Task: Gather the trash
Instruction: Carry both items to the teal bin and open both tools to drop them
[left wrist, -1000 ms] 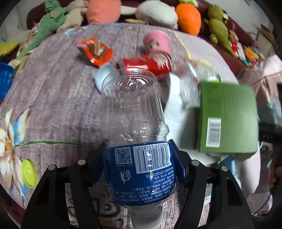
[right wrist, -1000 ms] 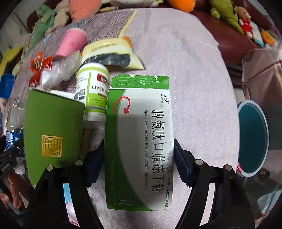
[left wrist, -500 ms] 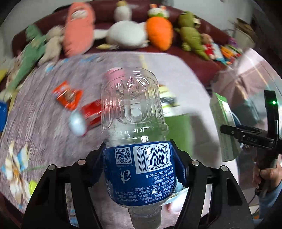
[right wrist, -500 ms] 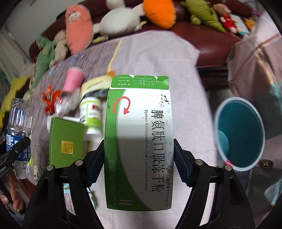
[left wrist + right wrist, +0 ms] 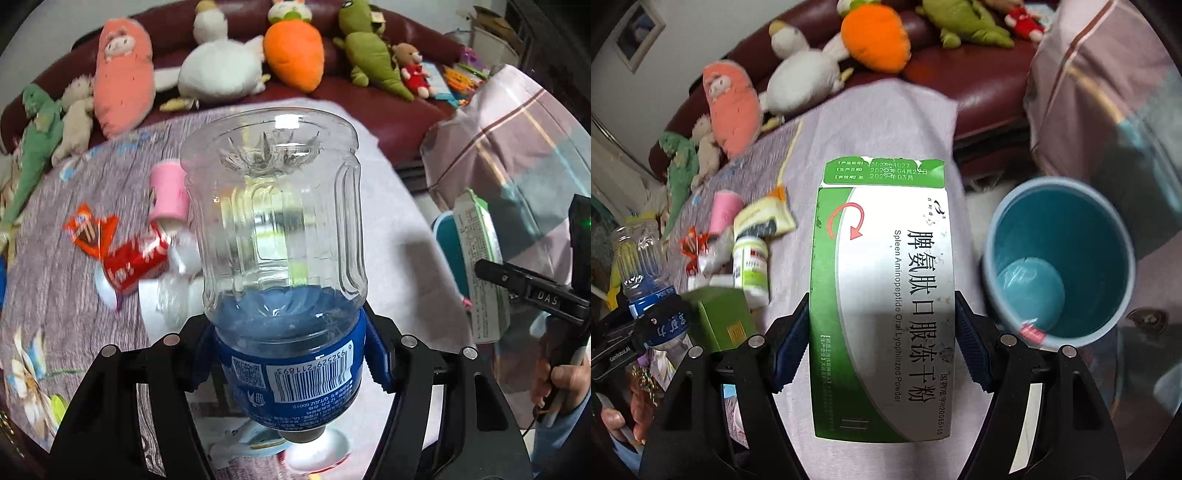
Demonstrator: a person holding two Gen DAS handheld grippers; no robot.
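Observation:
My left gripper (image 5: 290, 354) is shut on a clear plastic bottle (image 5: 280, 229) with a blue label, held base forward above the table. My right gripper (image 5: 882, 332) is shut on a green and white medicine box (image 5: 882, 295), held just left of the blue trash bin (image 5: 1060, 258). The bin's inside is empty apart from its base. In the left wrist view the box (image 5: 480, 266) and the bin (image 5: 447, 251) show at the right. The bottle also shows in the right wrist view (image 5: 639, 258) at the far left.
On the purple tablecloth (image 5: 74, 258) lie a pink cup (image 5: 168, 192), a red can (image 5: 136, 262), an orange wrapper (image 5: 90, 232), a white supplement bottle (image 5: 751, 269), a green box (image 5: 720, 317) and a yellow pouch (image 5: 764, 218). Plush toys (image 5: 291, 55) line the red sofa behind.
Both grippers have risen and swung right with their loads. The medicine box has come closer to the blue bin, which now shows larger. The bottle has tilted further base forward.

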